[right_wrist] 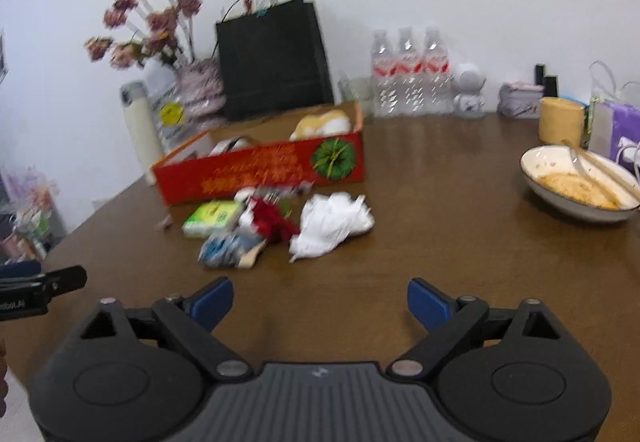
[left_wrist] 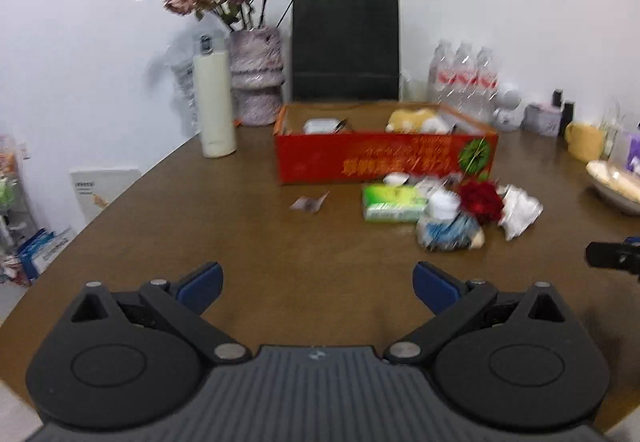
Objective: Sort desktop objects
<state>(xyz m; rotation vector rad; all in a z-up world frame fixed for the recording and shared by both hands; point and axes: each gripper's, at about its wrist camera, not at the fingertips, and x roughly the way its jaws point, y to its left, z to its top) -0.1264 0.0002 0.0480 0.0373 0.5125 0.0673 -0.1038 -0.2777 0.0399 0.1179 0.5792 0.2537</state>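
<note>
While the left tool [left_wrist: 316,286] hangs wide open and empty over the desk's [left_wrist: 240,242] near edge, loose clutter [left_wrist: 440,208] waits before the red box [left_wrist: 384,158]. The right tool [right_wrist: 320,302], likewise spread and empty, faces that pile [right_wrist: 276,222], ready for sorting.

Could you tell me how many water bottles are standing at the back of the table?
3: left bottle, middle bottle, right bottle, side by side against the wall, right of the black bag. Others may be hidden behind.

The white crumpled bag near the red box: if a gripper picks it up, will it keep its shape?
Probably not. The white bag looks thin and crumpled, so it would likely sag and feel light. It may slip unless the fingers pinch a fold. It lies apart from the red box.
</note>
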